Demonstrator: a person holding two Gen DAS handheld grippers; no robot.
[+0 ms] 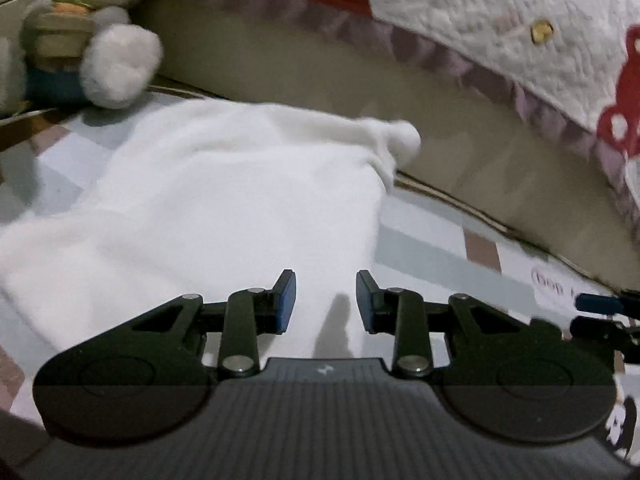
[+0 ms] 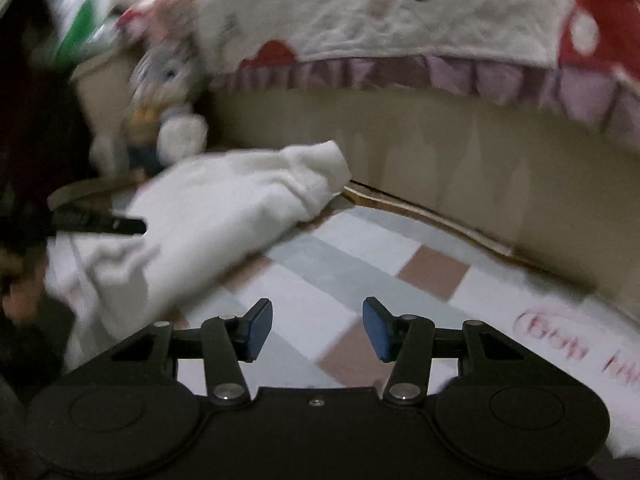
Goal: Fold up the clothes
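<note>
White garment (image 1: 208, 200) lies spread on the checked sheet (image 1: 432, 248), ahead of the left jaws and running under them; a bunched cuff (image 1: 400, 136) sits at its far right corner by the beige wall (image 1: 280, 64). Left gripper (image 1: 326, 300) hovers over the cloth, jaws apart with nothing between them. Right gripper (image 2: 318, 328) is over bare sheet, jaws apart and empty, the garment ahead and to their left. A plush rabbit (image 1: 88, 32) sits beyond the garment, far left of the left jaws. A quilt (image 1: 500, 20) with red patches hangs above the wall.
</note>
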